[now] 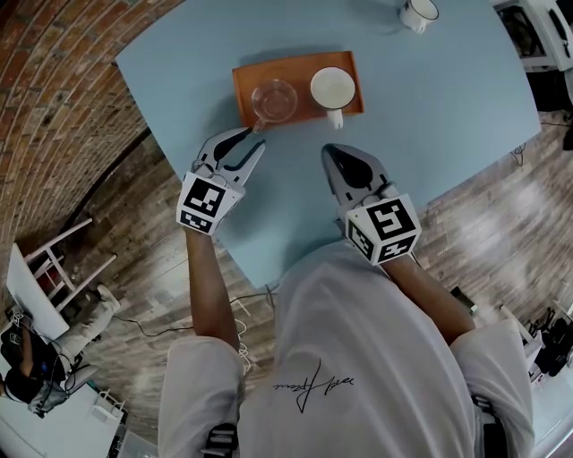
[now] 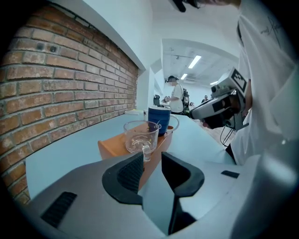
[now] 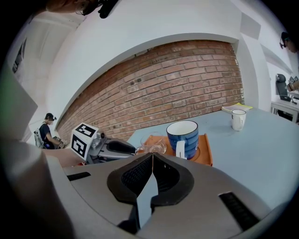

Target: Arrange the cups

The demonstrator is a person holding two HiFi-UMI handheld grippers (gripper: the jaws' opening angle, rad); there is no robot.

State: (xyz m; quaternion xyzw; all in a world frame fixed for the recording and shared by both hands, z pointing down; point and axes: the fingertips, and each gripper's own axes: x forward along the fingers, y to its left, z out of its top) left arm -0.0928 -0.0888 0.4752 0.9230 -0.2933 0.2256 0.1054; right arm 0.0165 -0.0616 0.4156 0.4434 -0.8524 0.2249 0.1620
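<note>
white shirt (image 1: 358, 358) low in the frame, left gripper (image 1: 256, 140) and right gripper (image 1: 331, 154) held over a pale blue table (image 1: 430, 116)
an orange tray (image 1: 246, 85) sits at upper centre of the table, carrying a blue mug (image 1: 332, 88) on its right and a clear glass cup (image 1: 274, 98) on its left, both upright and apart. a small white mug (image 1: 417, 12) stands at the top right edge. the left gripper's jaws are slightly parted with nothing between them, tips just short of the glass cup's handle. the right gripper's jaws are pressed together, empty, below the blue mug.
</note>
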